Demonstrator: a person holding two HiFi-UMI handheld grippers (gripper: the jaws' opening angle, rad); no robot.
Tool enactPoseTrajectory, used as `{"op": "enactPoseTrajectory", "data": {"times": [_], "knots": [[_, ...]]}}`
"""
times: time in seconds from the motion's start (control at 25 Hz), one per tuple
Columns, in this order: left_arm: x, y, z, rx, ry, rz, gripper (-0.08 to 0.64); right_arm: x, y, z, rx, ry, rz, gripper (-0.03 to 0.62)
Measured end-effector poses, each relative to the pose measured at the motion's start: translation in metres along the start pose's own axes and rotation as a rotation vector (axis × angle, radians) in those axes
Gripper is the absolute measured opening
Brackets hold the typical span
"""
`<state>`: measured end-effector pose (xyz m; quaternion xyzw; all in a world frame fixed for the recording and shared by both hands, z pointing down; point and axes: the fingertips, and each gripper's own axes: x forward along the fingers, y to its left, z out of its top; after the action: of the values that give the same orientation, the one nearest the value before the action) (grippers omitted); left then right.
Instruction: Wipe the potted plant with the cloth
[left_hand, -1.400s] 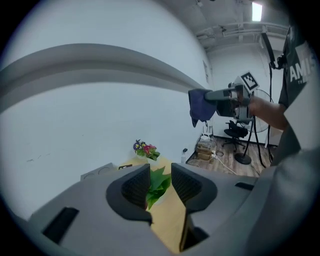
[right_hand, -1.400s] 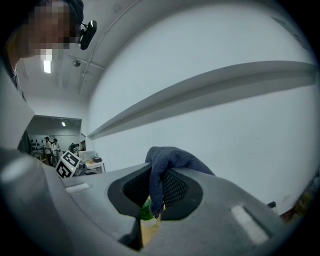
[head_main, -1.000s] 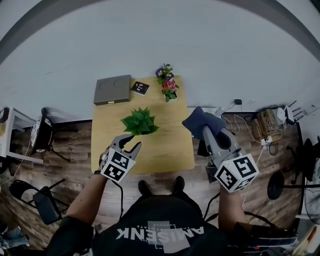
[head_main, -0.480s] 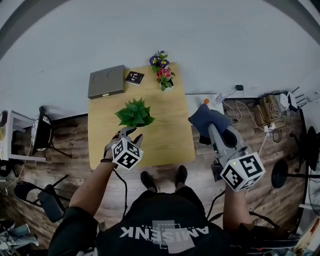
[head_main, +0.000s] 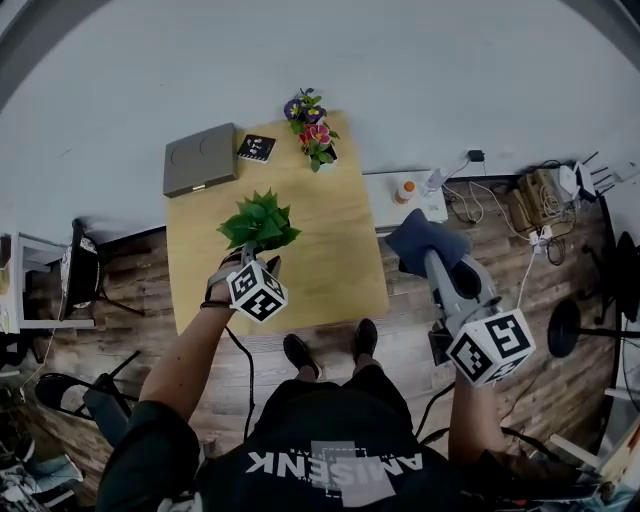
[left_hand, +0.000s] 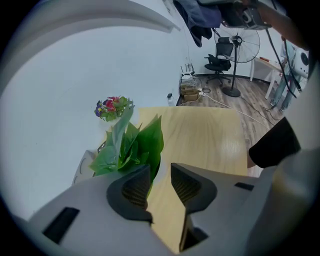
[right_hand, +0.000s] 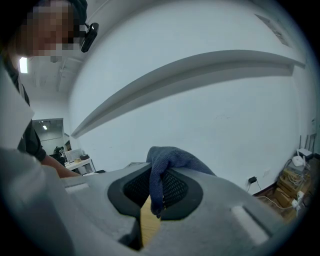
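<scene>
A green leafy potted plant stands on the wooden table left of its middle. My left gripper sits at the plant's near side, open, with nothing between its pads. In the left gripper view the plant's leaves rise just past the left jaw of this gripper. A dark blue cloth is pinched in my right gripper, which hangs right of the table over the floor. In the right gripper view the cloth drapes over the shut gripper.
At the table's far edge stand a small pot of coloured flowers, a grey flat box and a small black card. Bottles and cables lie on the floor to the right. A chair stands on the left.
My left gripper has moved forward up to the plant's near side. The right gripper keeps the cloth, still off the table's right edge.
</scene>
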<state>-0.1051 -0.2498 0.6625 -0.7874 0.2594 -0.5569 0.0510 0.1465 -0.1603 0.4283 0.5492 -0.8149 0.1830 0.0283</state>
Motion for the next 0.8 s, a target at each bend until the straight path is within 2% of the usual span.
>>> {"op": "enactPoseTrajectory", "data": {"times": [0.36,0.44,0.8], "knots": [[0.017,0.001,-0.006,-0.004,0.071,-0.036,0.105,0.0,-0.003,-0.012,0.024,0.015,-0.01,0.028],[0.019,0.003,-0.005,0.002,0.075,-0.03,0.07,0.001,-0.005,-0.012,0.028,0.013,-0.011,0.028],[0.021,0.003,-0.004,-0.001,0.065,-0.075,0.057,0.001,-0.001,-0.018,0.04,0.014,-0.007,0.028]]}}
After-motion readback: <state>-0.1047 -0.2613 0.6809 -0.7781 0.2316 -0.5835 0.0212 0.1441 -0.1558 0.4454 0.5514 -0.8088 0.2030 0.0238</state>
